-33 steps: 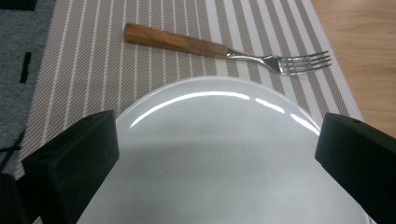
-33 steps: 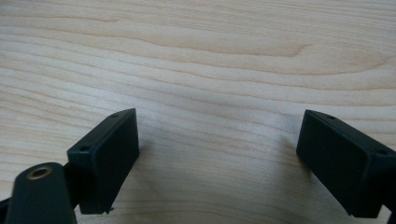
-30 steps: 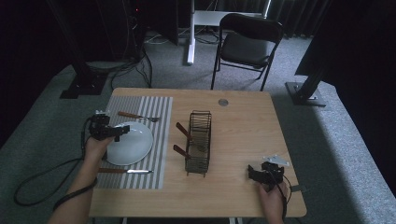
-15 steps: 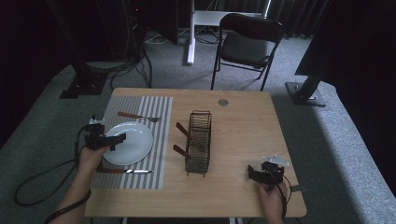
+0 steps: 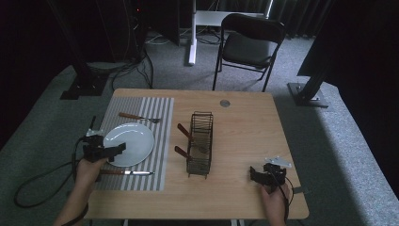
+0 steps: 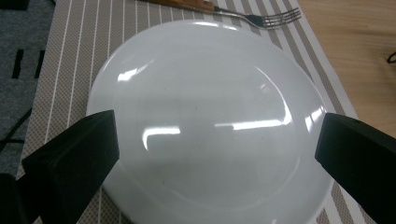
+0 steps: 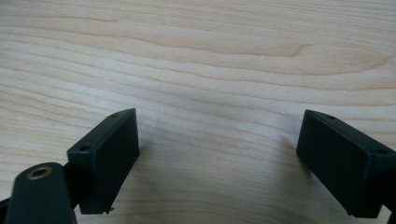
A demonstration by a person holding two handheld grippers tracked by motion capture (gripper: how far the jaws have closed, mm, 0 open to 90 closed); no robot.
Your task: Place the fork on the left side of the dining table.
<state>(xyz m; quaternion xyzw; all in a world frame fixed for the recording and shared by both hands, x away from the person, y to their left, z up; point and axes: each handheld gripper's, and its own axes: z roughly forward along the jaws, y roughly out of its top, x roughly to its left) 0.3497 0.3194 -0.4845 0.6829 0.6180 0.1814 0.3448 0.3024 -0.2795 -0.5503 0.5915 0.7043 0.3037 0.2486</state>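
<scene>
Over the white plate (image 6: pixel 205 126), the left gripper (image 6: pixel 217 154) gapes wide, empty; the right gripper (image 7: pixel 219 163) likewise above bare table (image 7: pixel 210 56).

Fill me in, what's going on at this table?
A person holds a gripper in each hand. The left gripper hangs open over the near-left edge of the white plate on the striped mat, gripping nothing. The right gripper rests open over bare table. A wire rack stands mid-table.

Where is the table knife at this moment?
In the high view the table knife lies on the striped placemat at the table's left, along its near edge, just below the white plate and beside the left gripper.
</scene>
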